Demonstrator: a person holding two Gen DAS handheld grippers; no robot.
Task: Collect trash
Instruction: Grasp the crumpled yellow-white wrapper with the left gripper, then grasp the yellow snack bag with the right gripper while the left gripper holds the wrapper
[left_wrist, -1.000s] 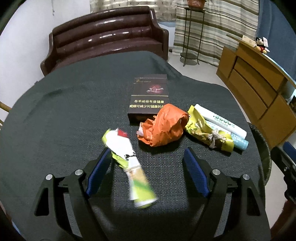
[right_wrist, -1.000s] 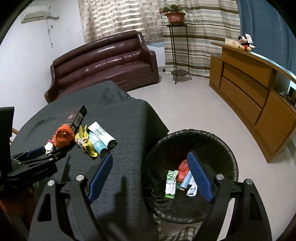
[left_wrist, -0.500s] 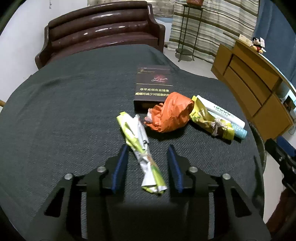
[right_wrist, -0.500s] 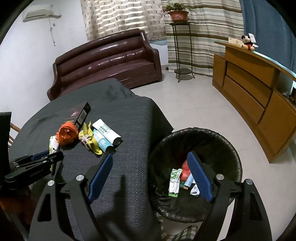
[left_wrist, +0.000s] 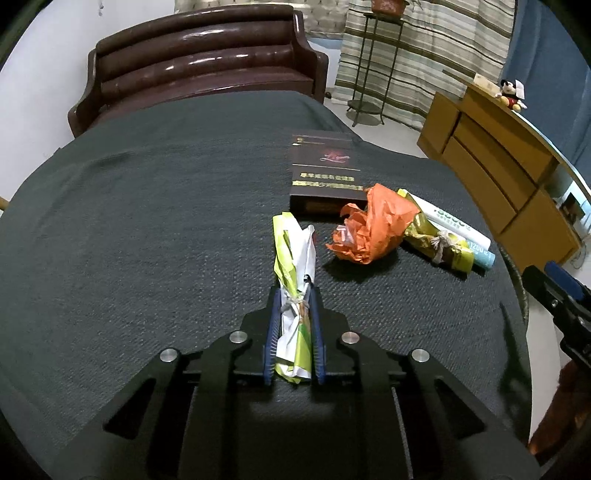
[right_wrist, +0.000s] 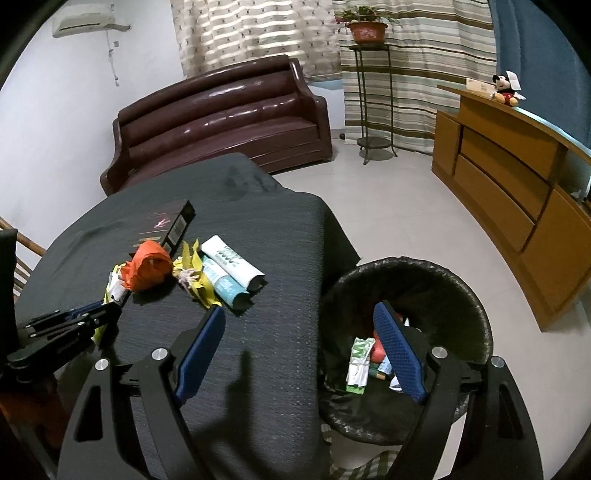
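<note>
My left gripper (left_wrist: 293, 295) is shut on a twisted green-and-white wrapper (left_wrist: 295, 258) that lies on the dark tablecloth (left_wrist: 147, 221). An orange crumpled bag (left_wrist: 373, 232), a yellow knotted wrapper (left_wrist: 439, 243) and two tubes (left_wrist: 454, 225) lie to its right. A dark box (left_wrist: 325, 170) sits behind them. My right gripper (right_wrist: 299, 317) is open and empty, held over the table edge and the black trash bin (right_wrist: 472, 295), which holds several wrappers (right_wrist: 360, 362). The left gripper also shows in the right wrist view (right_wrist: 107, 306).
A brown sofa (right_wrist: 221, 114) stands behind the table. A wooden cabinet (right_wrist: 517, 184) runs along the right wall, with a plant stand (right_wrist: 369, 92) by the curtains. Tiled floor (right_wrist: 406, 229) lies between table, bin and cabinet.
My left gripper moved forward around the green-and-white wrapper and closed on it. The right gripper stayed open and shifted only slightly.
</note>
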